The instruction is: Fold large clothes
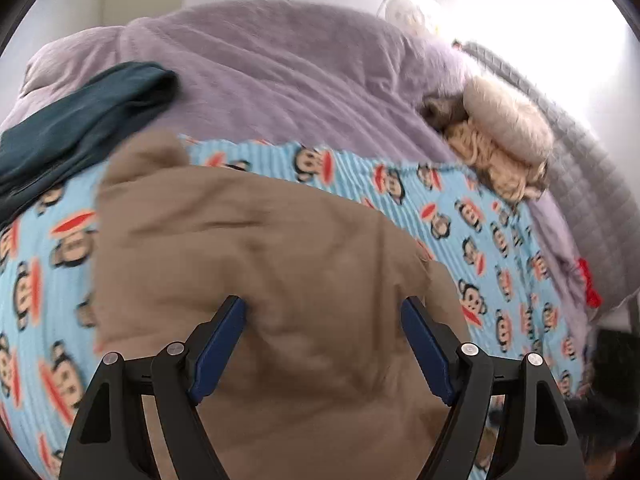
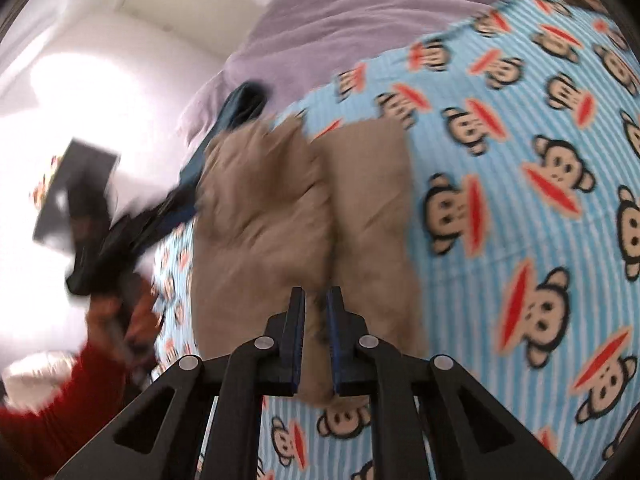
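Brown garment (image 1: 256, 248), a large piece, lies spread on the monkey-print sheet (image 1: 500, 216) that covers the near part of the bed, laid flat there so it can be folded. Dark teal garment (image 1: 80, 120), at the far left in the left wrist view, lies bunched at the sheet's edge on the purple blanket (image 1: 280, 68), seemingly set aside out of the way. Left gripper (image 1: 324, 308), jaws wide apart over the brown cloth, grasps nothing; probably lining up for a hold. Right gripper (image 2: 316, 300), jaws nearly closed, pinches a gathered edge of the brown garment, which hangs in ridges from the grip, so the edge can be carried over. Soft toys (image 1: 504, 144), far right, rest against the blanket.
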The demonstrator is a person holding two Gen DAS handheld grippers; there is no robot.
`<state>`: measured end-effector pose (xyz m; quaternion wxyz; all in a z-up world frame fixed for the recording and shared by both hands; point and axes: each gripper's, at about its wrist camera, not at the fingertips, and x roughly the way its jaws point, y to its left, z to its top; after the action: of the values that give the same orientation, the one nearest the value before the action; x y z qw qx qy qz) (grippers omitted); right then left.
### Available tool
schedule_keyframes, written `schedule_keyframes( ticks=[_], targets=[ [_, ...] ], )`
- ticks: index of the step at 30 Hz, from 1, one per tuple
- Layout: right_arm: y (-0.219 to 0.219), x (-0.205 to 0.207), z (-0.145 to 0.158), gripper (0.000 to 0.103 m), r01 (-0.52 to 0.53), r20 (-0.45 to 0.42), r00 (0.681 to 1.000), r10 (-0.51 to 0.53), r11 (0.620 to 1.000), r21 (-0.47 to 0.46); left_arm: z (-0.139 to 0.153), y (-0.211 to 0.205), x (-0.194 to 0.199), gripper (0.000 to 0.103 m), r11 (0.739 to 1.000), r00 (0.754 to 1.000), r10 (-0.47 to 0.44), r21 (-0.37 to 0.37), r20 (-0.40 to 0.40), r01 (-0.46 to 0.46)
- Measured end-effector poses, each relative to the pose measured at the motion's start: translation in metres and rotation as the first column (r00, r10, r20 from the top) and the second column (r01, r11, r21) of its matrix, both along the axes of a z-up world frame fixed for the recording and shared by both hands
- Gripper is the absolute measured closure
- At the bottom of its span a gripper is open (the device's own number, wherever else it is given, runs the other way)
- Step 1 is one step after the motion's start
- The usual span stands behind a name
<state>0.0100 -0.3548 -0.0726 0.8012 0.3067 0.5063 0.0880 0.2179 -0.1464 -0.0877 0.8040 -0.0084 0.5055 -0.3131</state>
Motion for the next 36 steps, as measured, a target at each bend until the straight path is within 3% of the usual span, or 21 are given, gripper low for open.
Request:
schedule_keyframes(
  ticks=[2, 5, 10, 15, 21, 30, 31, 32, 33, 36],
  targets=[
    [0.015, -0.003, -0.016, 0.091, -0.021, -0.067, 0.998, 0.013, 0.994, -0.109, -0.012, -0.026, -0.001, 0.022, 0.998, 1.0, -0.008, 0.066, 0.008, 0.007],
    [0.021, -0.001, -0.044, 0.091, -0.018, -0.134, 0.991, -0.007, 0.982, -0.186, -0.029, -0.053, -0.011, 0.021, 0.986, 0.997, -0.052, 0.163, 0.056, 0.042],
    [0.017, 0.003, -0.08, 0.093, -0.012, -0.167, 0.986, -0.021, 0.981, -0.194, -0.042, -0.071, -0.028, 0.021, 0.966, 0.989, -0.11, 0.245, 0.103, 0.082],
    [0.015, 0.0, -0.084, 0.093, 0.009, -0.178, 0.983, -0.042, 0.983, -0.182, -0.04, -0.073, -0.033, 0.021, 0.959, 0.987, -0.111, 0.273, 0.114, 0.077],
    [0.014, 0.004, -0.096, 0.093, 0.025, -0.189, 0.98, -0.06, 0.983, -0.18, -0.002, -0.032, -0.053, 0.021, 0.979, 0.992, -0.044, 0.203, 0.114, 0.02],
    [0.029, 0.0, -0.086, 0.09, 0.022, -0.209, 0.975, -0.075, 0.969, -0.245, 0.011, 0.054, -0.113, 0.021, 0.97, 0.996, 0.074, 0.229, 0.054, -0.085],
    [0.032, -0.001, -0.084, 0.089, 0.021, -0.209, 0.975, -0.077, 0.966, -0.259, 0.009, 0.062, -0.119, 0.02, 0.969, 0.995, 0.09, 0.228, 0.044, -0.097],
    [0.036, -0.001, -0.081, 0.089, 0.018, -0.21, 0.975, -0.078, 0.962, -0.273, 0.008, 0.07, -0.125, 0.006, 0.968, 0.994, 0.103, 0.226, 0.034, -0.108],
    [0.039, -0.001, -0.078, 0.089, 0.016, -0.212, 0.974, -0.079, 0.959, -0.283, 0.007, 0.076, -0.131, 0.0, 0.967, 0.993, 0.117, 0.222, 0.032, -0.121],
    [0.049, -0.003, -0.072, 0.088, 0.009, -0.225, 0.971, -0.081, 0.953, -0.303, 0.007, 0.093, -0.149, 0.0, 0.965, 0.987, 0.16, 0.208, 0.026, -0.161]
  ],
)
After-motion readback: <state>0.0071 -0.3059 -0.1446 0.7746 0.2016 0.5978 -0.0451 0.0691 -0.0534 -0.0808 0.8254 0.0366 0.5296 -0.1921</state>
